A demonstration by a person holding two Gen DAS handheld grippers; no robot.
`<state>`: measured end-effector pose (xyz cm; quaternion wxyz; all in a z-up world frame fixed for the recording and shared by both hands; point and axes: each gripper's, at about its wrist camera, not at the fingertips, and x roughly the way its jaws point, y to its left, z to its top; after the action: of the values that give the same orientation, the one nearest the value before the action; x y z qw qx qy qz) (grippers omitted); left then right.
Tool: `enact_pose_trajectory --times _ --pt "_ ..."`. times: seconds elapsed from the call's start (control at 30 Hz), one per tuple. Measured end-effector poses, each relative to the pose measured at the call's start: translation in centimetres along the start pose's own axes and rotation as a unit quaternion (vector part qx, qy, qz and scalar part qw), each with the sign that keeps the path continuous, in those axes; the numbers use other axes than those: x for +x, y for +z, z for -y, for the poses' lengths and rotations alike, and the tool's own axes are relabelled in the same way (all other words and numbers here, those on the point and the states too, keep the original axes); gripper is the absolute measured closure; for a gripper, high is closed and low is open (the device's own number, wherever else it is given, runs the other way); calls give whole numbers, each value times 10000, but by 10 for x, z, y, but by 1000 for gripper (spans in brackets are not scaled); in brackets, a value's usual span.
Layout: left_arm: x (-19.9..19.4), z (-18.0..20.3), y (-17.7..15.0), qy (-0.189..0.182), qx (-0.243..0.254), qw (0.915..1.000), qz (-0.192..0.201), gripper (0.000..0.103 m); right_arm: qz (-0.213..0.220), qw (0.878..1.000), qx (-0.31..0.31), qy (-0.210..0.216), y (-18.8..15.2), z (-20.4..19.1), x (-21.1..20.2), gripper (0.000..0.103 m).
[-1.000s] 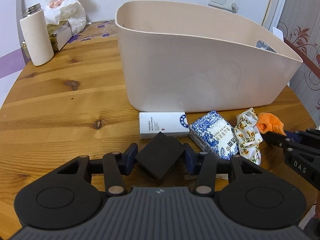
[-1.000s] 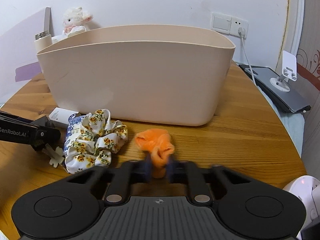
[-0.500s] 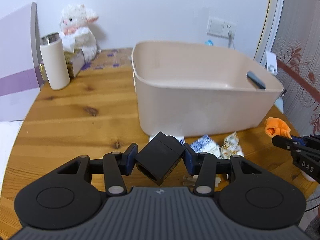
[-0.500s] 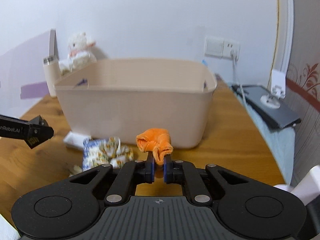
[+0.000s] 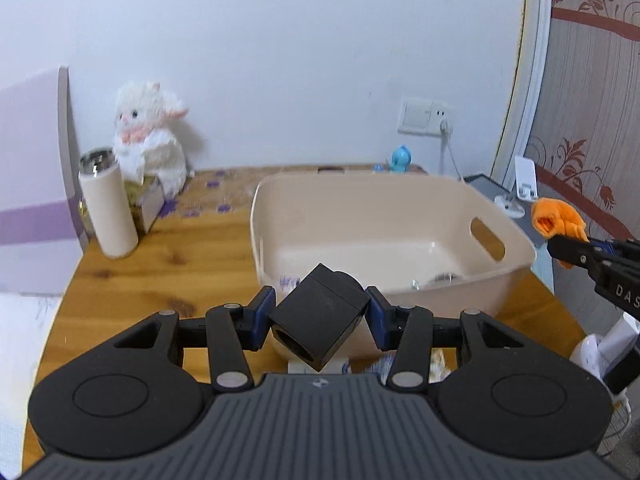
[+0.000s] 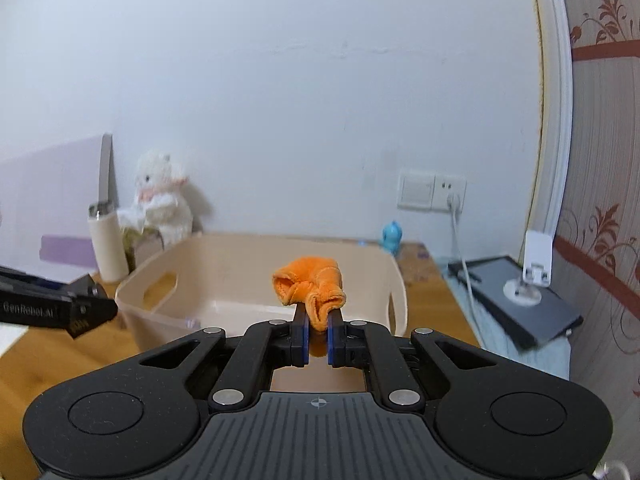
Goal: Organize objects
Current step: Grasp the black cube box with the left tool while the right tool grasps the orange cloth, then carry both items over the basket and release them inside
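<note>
A beige plastic bin stands on the round wooden table; it also shows in the right wrist view. My left gripper is shut on a black box, held in the air at the bin's near wall. My right gripper is shut on an orange cloth, held above the bin's near rim; that cloth shows at the right in the left wrist view. A small metal item lies in the bin. Objects on the table under my left gripper are mostly hidden.
A white tumbler, a plush lamb and a small carton stand at the table's back left. A blue figurine sits behind the bin. A wall socket with a cable and a grey tablet are at the right.
Both grippers have risen well above the table with their loads, from beside the bin's wall to above rim level. The bin's inside now shows.
</note>
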<state>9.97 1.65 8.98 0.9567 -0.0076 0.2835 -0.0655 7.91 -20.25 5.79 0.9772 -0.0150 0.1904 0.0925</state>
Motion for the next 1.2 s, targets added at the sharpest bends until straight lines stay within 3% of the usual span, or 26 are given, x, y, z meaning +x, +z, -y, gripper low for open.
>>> enact_pose_trajectory --times 0.13,0.27,0.67,0.97,1.1,1.13,1.2 --pt "6 12 16 127 180 9995 234 52 116 9996 213 116 12 4 12 95" --pt "26 22 31 143 301 9992 221 52 65 9993 356 101 15 8 29 95" --pt "115 35 40 344 477 9972 -465 52 -537 9981 314 -29 5 5 90 95" --pt "146 39 29 489 567 9940 -793 52 -1105 9938 107 -82 -10 1 120 92" --pt "143 39 29 361 553 9940 -867 51 -1048 9943 148 -93 -13 3 116 67" --pt "140 38 29 330 541 9943 -854 48 -1021 9946 166 -74 -12 5 112 58" --pt "133 37 30 288 538 9947 -831 32 -889 9959 166 -80 -10 7 103 46"
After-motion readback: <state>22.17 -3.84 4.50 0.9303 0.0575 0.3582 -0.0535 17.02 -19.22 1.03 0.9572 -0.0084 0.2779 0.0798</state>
